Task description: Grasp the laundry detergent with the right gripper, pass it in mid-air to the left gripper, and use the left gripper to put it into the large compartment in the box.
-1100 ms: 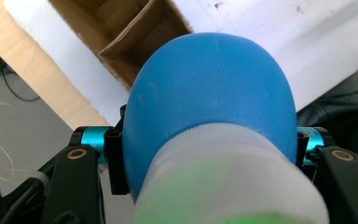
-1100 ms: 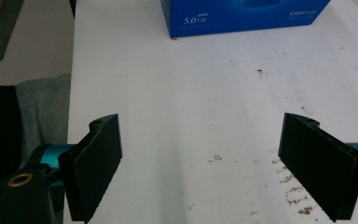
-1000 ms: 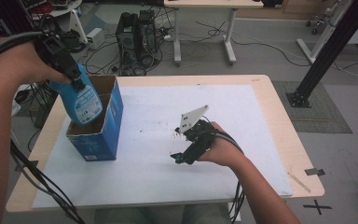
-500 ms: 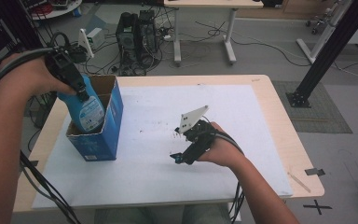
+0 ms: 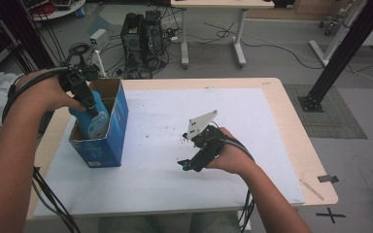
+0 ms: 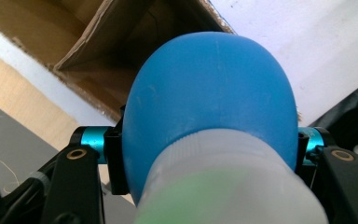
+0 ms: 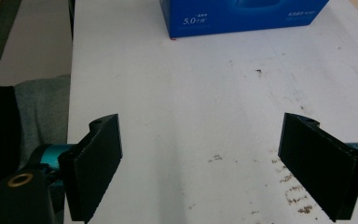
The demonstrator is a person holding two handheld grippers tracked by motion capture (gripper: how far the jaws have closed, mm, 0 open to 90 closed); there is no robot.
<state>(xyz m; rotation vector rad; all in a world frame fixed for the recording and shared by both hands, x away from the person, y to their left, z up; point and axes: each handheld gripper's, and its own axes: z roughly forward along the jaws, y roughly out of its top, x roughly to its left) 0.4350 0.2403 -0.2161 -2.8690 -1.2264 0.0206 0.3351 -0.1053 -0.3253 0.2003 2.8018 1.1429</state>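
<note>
Fingers (image 6: 114, 161) of the left gripper (image 5: 85, 94) press on both sides of a blue plastic bottle with a pale label (image 5: 93, 119); the hold is near its upper part, and in the left gripper view the rounded blue body (image 6: 209, 102) sits between them and points down toward brown cardboard flaps; the bottle is now partly inside the open-topped blue cardboard box (image 5: 114, 131), which stands at the left side of the white sheet on the tabletop (image 5: 145, 194). Compared with one second ago, the bottle is lower; then most of its body stood above the rim of the box, and now the lower part is hidden behind the box wall; the left hand (image 5: 46, 92) has also come down and a little nearer to the box. I judge from this that the bottle is being put into the box and the placing is nearly done; it is not yet released, and I cannot tell if its base touches the bottom.

On the right gripper (image 5: 194, 162) the fingers (image 7: 98, 158) stand wide apart and hold nothing; it rests low over the white sheet, well apart from the box, in the same place as before; the right gripper view looks across the stained sheet to the blue box wall with white print (image 7: 242, 16).

Beyond the tabletop the floor carries a black computer case with cables (image 5: 143, 34).
</note>
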